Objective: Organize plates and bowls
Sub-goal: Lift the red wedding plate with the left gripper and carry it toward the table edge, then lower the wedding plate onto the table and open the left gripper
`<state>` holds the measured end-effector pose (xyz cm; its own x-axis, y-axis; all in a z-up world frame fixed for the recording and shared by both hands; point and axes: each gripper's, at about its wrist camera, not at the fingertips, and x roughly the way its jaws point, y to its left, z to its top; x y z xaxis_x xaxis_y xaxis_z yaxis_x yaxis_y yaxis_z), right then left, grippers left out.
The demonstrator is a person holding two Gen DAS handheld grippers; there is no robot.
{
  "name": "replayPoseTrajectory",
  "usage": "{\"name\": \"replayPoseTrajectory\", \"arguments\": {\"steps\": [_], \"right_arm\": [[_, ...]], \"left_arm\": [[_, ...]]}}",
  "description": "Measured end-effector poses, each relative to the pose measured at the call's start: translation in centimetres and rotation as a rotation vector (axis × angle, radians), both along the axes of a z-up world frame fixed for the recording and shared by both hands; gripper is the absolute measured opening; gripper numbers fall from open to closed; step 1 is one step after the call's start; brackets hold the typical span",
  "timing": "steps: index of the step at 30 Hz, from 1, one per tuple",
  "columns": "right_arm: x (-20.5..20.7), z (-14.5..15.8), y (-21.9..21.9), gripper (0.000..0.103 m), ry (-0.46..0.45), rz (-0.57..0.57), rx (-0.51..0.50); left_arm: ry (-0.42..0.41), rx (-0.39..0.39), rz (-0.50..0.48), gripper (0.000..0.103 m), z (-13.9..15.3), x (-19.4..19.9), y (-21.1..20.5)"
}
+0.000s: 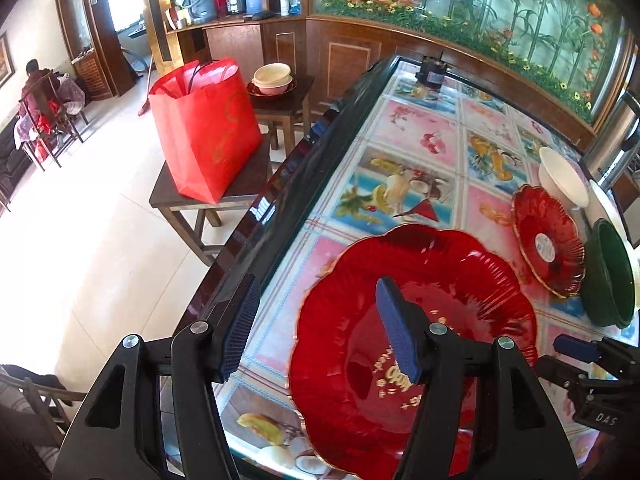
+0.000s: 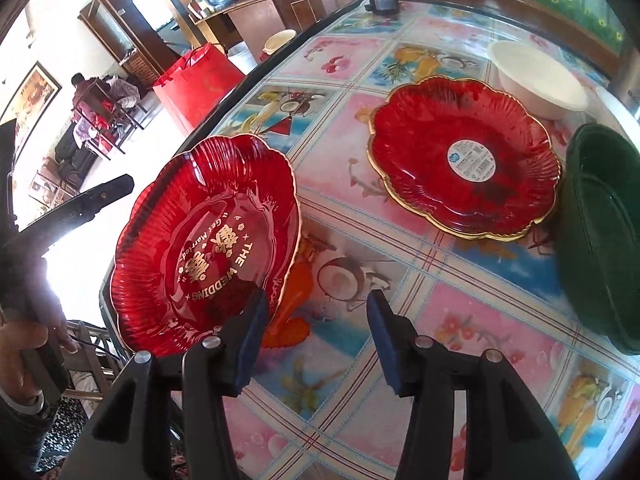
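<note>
A red scalloped plate (image 1: 440, 280) (image 2: 208, 240) with gold lettering lies near the table's left edge. My left gripper (image 1: 318, 332) is open above it, one finger over the plate and the other over the table edge, pressing nothing. My right gripper (image 2: 318, 340) is open just right of that plate, its left pad close to the rim, with only tablecloth between its pads. A second red plate (image 2: 464, 160) (image 1: 548, 240) lies face down, showing a round sticker. Beyond it sit a white bowl (image 2: 536, 76) (image 1: 562, 176) and a dark green bowl (image 2: 600, 232) (image 1: 608, 276).
The table (image 1: 280, 192) has a black rim and a flowered cloth. A small black motor (image 1: 430, 74) stands at its far end and a metal pot (image 1: 616, 140) at the right. Left of the table are a red bag (image 1: 204, 128) on a stool and stacked bowls (image 1: 272, 78).
</note>
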<state>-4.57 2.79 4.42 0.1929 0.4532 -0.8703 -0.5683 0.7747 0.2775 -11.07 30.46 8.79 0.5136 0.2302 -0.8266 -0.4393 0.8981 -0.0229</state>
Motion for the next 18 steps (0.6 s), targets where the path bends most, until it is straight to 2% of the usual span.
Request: {"name": "replayPoseTrajectory", "arguments": {"steps": [3, 13, 18], "right_arm": [[0.1, 0.0, -0.5, 0.057, 0.002, -0.007, 0.009], [1.8, 1.0, -3.8, 0.057, -0.009, -0.078, 0.034], [3.6, 0.0, -5.6, 0.057, 0.026, -0.117, 0.034]], "left_arm": [[-0.011, -0.009, -0.016, 0.061, 0.5, 0.5, -1.0], [-0.050, -0.037, -0.094, 0.061, 2.6, 4.3, -5.1], [-0.048, -0.053, -0.144, 0.061, 3.1, 6.7, -7.8]]}}
